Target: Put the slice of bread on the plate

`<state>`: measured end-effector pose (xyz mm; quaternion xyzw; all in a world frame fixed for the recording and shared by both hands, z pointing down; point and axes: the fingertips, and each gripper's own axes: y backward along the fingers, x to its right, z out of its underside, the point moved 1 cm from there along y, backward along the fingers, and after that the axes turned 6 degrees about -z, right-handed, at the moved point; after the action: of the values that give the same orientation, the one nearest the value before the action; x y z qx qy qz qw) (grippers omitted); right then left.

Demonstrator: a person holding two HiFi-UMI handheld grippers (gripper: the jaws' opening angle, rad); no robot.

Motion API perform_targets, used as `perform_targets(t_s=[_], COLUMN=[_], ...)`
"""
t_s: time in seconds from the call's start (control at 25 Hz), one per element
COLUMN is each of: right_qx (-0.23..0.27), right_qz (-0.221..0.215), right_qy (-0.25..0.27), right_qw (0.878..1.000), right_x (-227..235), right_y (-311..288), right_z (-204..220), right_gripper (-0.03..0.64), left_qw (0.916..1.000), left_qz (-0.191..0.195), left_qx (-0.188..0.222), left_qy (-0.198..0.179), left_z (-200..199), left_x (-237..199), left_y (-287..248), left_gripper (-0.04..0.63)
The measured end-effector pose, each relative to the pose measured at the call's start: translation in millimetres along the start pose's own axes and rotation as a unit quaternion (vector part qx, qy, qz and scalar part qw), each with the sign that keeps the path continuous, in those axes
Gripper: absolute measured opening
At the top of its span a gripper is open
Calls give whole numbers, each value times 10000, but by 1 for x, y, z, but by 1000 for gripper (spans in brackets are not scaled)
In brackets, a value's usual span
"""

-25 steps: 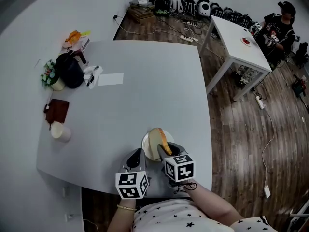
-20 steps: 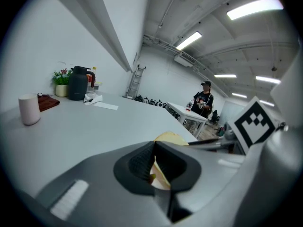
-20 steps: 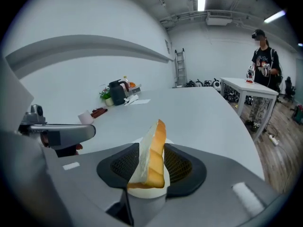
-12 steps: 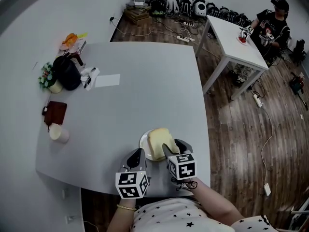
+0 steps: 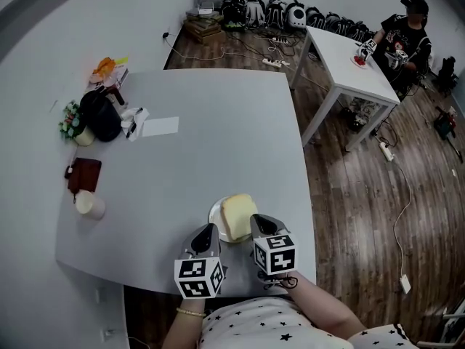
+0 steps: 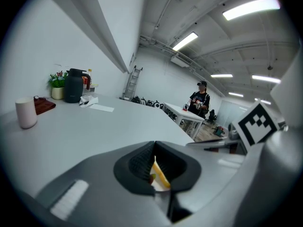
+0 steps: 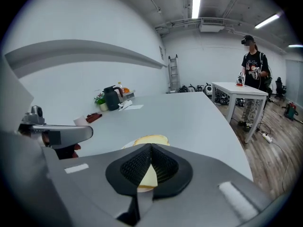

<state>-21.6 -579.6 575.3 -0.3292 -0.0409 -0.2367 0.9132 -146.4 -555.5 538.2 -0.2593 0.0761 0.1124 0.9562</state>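
Pale bread lies flat on its plate: the slice of bread [image 5: 238, 214] rests on the white plate [image 5: 216, 219] at the near edge of the grey desk [image 5: 218, 137]. The right tongs [image 5: 257, 222] hover at the slice's near corner, tips pressed together on nothing. The left tongs [image 5: 207, 231], likewise closed and empty, sit just beside the plate. The placing looks done; the next move calls for lifting both tongs clear without nudging the slice. No brand or lettering is legible, only square black-and-white markers on the cubes [image 5: 275, 254].
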Motion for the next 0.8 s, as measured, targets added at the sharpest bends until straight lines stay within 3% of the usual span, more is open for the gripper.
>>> perform_targets(t_s=[0.8], right_qx=[272], right_qz=[-401], right_qy=[244], right_qw=[9985], right_x=[-33], right_y=[21], right_z=[-13], right_gripper=[-2], left_qw=[9999], left_qz=[-51], left_qx=[101], left_qy=[-53], left_z=[-4], left_x=[4], left_y=[11], left_gripper=[8])
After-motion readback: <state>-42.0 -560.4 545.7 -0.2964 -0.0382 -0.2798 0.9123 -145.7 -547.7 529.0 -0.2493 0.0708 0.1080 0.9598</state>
